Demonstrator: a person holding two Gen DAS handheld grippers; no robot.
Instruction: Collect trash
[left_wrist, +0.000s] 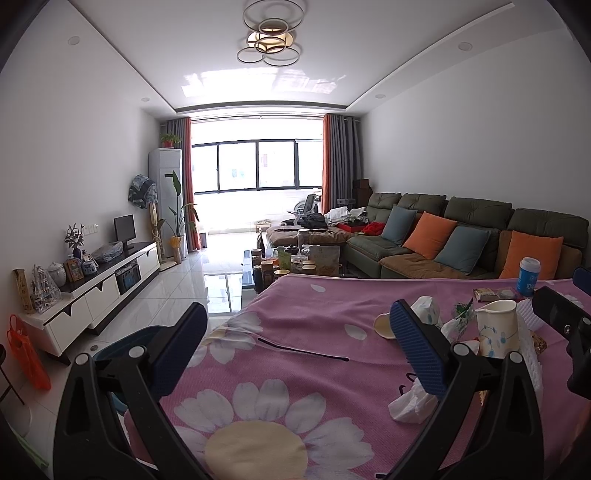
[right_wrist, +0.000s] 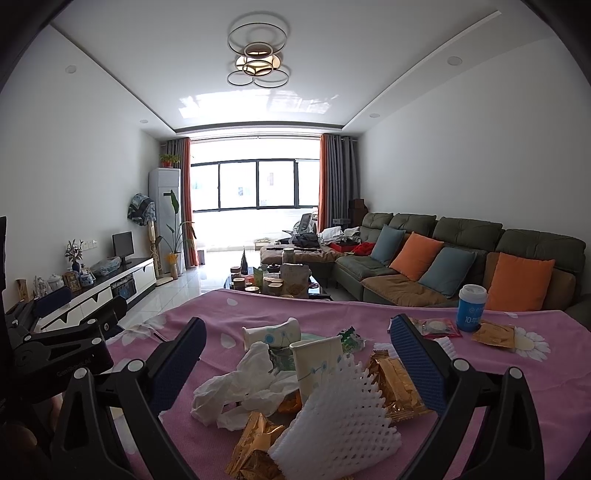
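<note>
A home living room: green sofa (left_wrist: 461, 236) with 4 orange and blue cushions, white TV cabinet (left_wrist: 99, 291) carrying a small screen (left_wrist: 123, 229), curtained window (left_wrist: 256, 162), cluttered coffee table (right_wrist: 273, 282), ring-shaped ceiling lamp (left_wrist: 269, 35).

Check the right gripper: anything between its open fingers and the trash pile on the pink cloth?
Nothing visible blocks it. The right gripper is open with the pile directly ahead: white foam net nearest, upright paper cup and crumpled tissue behind it. The left gripper sits off to the side, clear of the path.
</note>
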